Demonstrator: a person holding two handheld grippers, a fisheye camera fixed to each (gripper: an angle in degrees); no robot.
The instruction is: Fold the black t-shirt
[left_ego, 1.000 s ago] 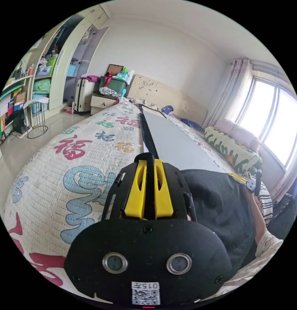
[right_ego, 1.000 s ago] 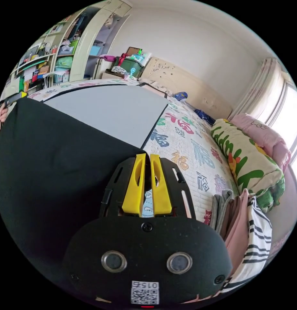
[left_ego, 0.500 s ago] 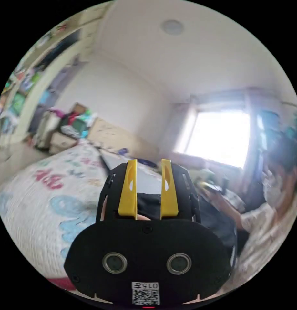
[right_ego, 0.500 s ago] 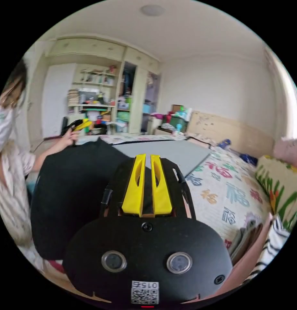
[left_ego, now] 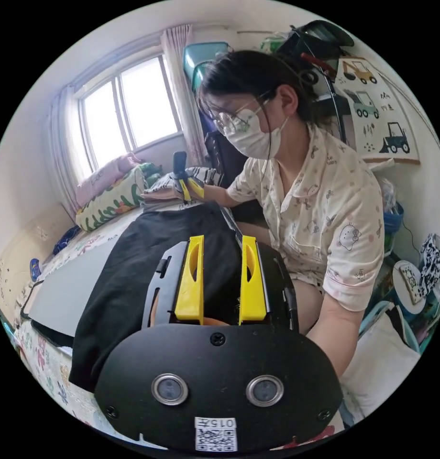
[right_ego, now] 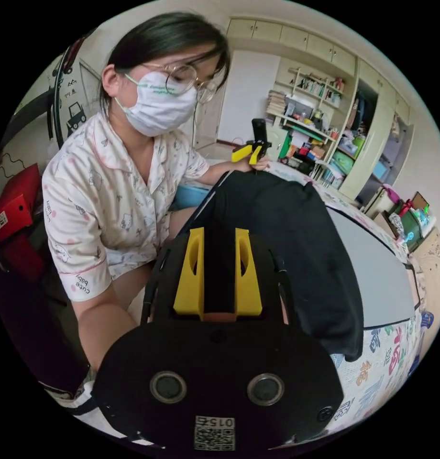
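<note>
The black t-shirt [left_ego: 134,258] lies spread over a grey board [left_ego: 62,296] on the bed, near the edge where a person sits. My left gripper [left_ego: 222,239] hovers over the shirt's near edge, its yellow jaws apart and nothing pinched. In the right gripper view the same shirt [right_ego: 287,224] stretches away over the board [right_ego: 373,277]. My right gripper [right_ego: 219,232] is open too, with black cloth seen beyond its gap. Each gripper appears in the other's view at the shirt's far edge, held in a hand: the right one [left_ego: 186,184] and the left one [right_ego: 251,152].
The person [left_ego: 320,210] sits close against the bed edge, facing the shirt. A patterned quilt [right_ego: 373,373] covers the bed. Pillows [left_ego: 110,196] and a stack of folded clothes [left_ego: 158,191] lie under the window. Shelves and wardrobes [right_ego: 344,158] line the far wall.
Both grippers have opened and let go of the shirt, the left one first. Both cameras have swung round toward the person. The shirt now rests on the board.
</note>
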